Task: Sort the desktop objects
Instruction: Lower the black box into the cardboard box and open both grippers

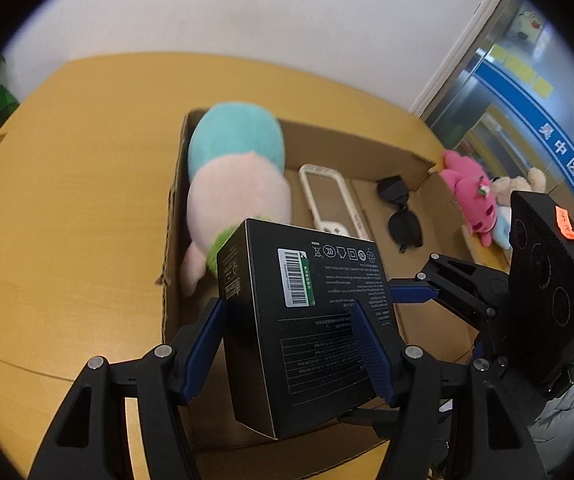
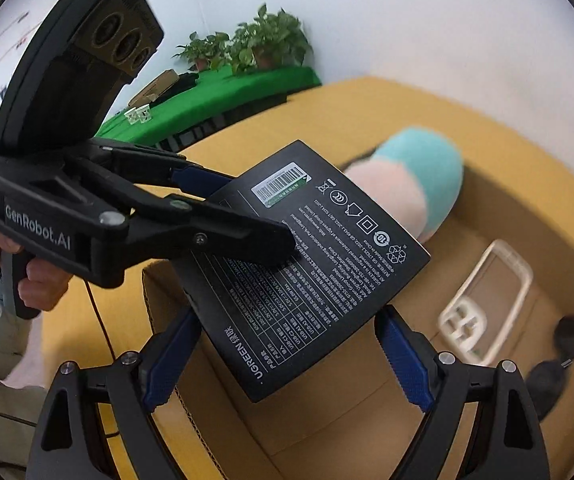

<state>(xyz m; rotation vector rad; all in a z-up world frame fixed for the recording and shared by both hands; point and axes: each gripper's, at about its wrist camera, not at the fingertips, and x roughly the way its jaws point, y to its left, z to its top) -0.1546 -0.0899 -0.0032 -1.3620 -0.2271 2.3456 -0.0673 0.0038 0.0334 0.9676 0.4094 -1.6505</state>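
Black UGREEN box [image 2: 319, 264], barcode sticker uppermost, clamped centre frame by left gripper [image 1: 291, 344] marked GenRobot.AI, above cardboard carton [image 1: 367, 148]; right gripper [image 2: 287, 354] spread wide around box's lower corner, contact unclear.

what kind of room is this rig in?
Likely an office or public service room: wooden desk, potted plants on a green-covered table, and a glass door with blue Chinese lettering.
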